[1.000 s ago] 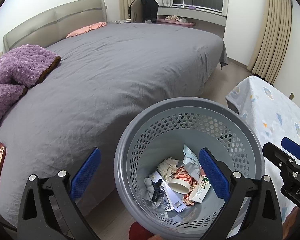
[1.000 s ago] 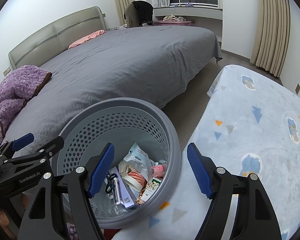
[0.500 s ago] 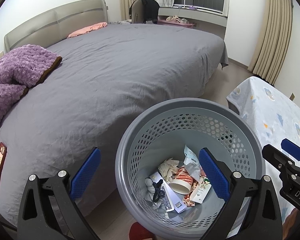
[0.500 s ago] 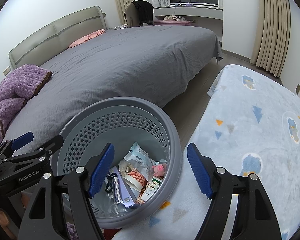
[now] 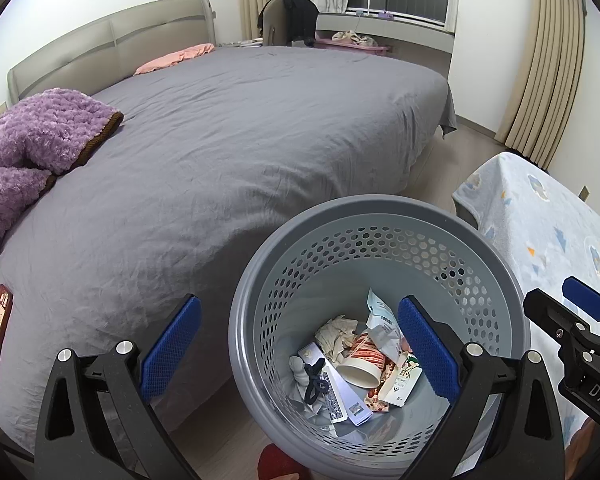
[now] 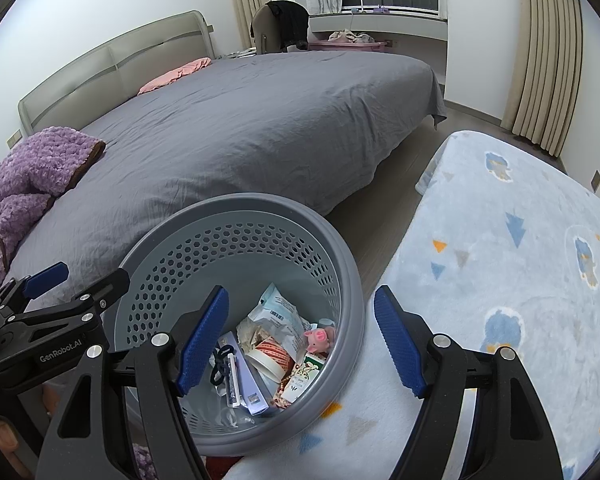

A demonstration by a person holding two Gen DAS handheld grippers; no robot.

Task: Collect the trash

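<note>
Both tools, left (image 5: 298, 346) and right (image 6: 300, 338), spread and empty above bin (image 5: 380, 208); a rim knock would probably tip it.

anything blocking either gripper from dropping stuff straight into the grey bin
Nothing visible does. The grey bin has no lid; the left gripper and right gripper are both open and empty above its rim.

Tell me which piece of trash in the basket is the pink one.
The small pig figure, against the basket wall beside the paper cup; everything else is white, red or blue.
</note>
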